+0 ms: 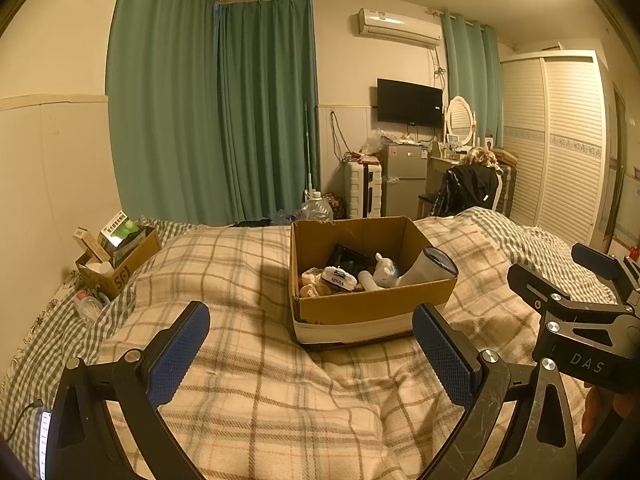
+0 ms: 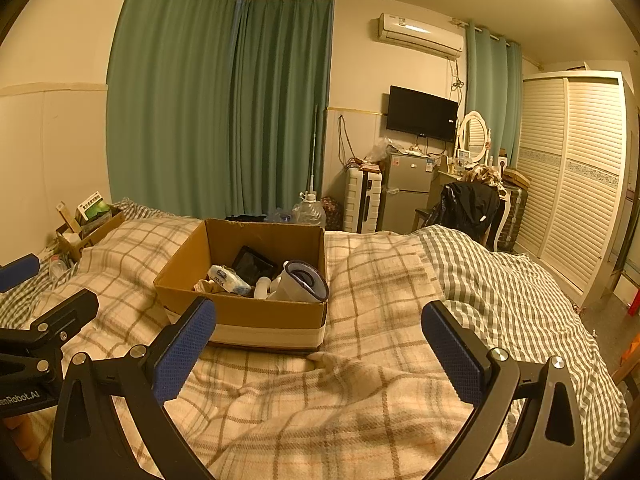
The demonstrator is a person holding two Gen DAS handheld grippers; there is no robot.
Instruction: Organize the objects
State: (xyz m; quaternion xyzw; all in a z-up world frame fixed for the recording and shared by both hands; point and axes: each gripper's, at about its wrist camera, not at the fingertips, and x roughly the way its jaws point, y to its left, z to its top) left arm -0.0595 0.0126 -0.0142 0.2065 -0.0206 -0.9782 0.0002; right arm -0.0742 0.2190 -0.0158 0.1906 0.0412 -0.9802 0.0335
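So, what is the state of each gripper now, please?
Left gripper: open, holding nothing.
Right gripper: open, holding nothing.

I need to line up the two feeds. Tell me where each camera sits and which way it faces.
Left wrist: on the open left gripper, facing across the bed to the cardboard box; the right gripper shows at the right edge.
Right wrist: on the open right gripper, facing the same way, box left of centre; the left gripper shows at the left edge.
Shared: bed, box, TV.
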